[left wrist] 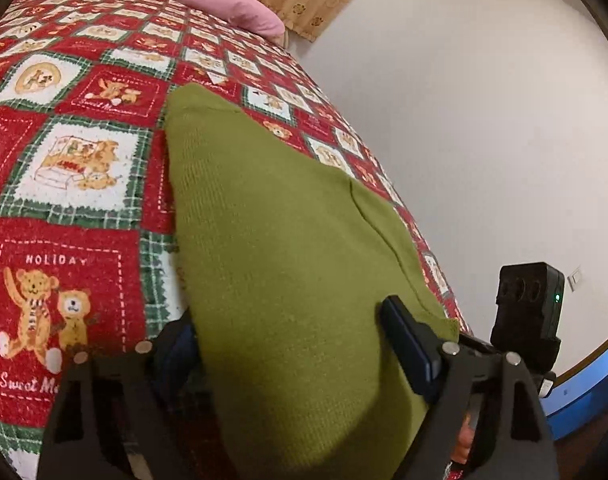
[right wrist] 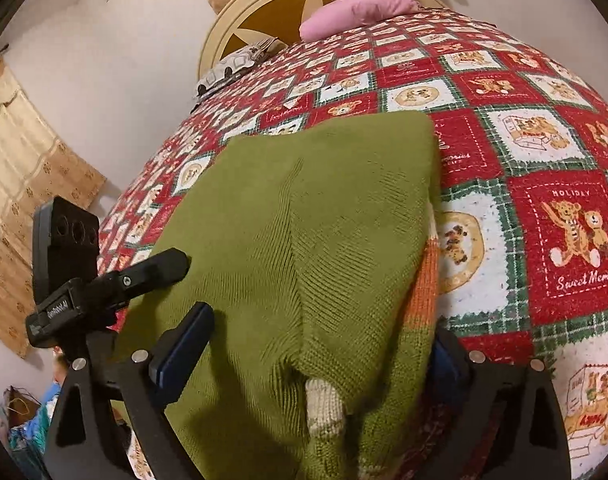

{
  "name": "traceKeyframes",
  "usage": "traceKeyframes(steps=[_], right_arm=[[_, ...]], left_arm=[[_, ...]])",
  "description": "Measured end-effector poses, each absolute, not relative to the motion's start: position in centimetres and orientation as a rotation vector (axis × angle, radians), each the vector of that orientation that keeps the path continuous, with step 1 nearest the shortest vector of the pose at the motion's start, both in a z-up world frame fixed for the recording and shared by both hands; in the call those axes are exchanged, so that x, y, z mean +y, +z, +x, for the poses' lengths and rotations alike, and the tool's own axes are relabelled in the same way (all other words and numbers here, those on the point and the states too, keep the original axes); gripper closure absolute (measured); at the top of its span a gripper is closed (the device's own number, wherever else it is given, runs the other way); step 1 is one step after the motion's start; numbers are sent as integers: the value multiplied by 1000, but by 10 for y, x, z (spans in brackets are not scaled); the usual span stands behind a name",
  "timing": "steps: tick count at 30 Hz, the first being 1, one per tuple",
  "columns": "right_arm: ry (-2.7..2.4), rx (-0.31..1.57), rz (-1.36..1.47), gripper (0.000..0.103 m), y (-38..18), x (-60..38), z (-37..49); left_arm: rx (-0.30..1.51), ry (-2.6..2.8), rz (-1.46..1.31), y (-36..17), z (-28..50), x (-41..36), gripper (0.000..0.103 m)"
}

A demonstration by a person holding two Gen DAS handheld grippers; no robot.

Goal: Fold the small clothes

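A green knit sweater (left wrist: 272, 232) lies folded on the red and green teddy-bear bedspread (left wrist: 72, 160). It also shows in the right wrist view (right wrist: 304, 220), with orange and cream stripes at its right edge. My left gripper (left wrist: 292, 344) is open, its jaws wide apart, straddling the sweater's near end; one finger sits on top, the other at the cloth's left edge. My right gripper (right wrist: 319, 356) is open too, its fingers either side of the near end of the sweater. The other gripper's body (right wrist: 104, 280) shows at the left.
A pink pillow (left wrist: 232, 4) lies at the head of the bed, also visible in the right wrist view (right wrist: 355, 10) before a cream headboard (right wrist: 264, 8). The bed's edge (left wrist: 423, 248) drops off beside a white wall. Beige curtains (right wrist: 20, 184) hang at the left.
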State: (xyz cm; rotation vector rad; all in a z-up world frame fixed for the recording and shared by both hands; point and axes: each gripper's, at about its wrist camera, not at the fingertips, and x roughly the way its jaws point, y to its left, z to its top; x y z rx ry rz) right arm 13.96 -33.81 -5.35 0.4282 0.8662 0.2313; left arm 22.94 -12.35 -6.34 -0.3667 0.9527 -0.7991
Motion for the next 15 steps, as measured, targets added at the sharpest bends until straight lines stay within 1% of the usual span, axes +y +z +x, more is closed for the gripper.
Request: traceKeyframes(steps=[1, 2, 3, 4, 6, 10, 11, 13, 15], right_arm=[[231, 856, 458, 19, -55, -343, 138], [232, 848, 492, 23, -56, -348, 136], [238, 837, 548, 33, -59, -356, 135], [239, 832, 605, 45, -63, -365, 134], [240, 834, 654, 49, -67, -372, 135], [187, 854, 544, 49, -60, -356, 139], [175, 856, 533, 49, -60, -354, 140], [159, 857, 522, 55, -58, -353, 142], [136, 861, 498, 59, -54, -347, 144]], left_arm=[[951, -802, -365, -63, 229, -123, 19], [949, -806, -365, -63, 227, -122, 20], [948, -808, -366, -63, 227, -121, 21], [948, -807, -364, -63, 226, -121, 21], [942, -796, -346, -63, 223, -120, 21], [926, -771, -319, -63, 221, -123, 21], [922, -766, -313, -63, 220, -124, 22], [912, -754, -300, -62, 219, -124, 28], [898, -751, -295, -60, 217, -124, 38]])
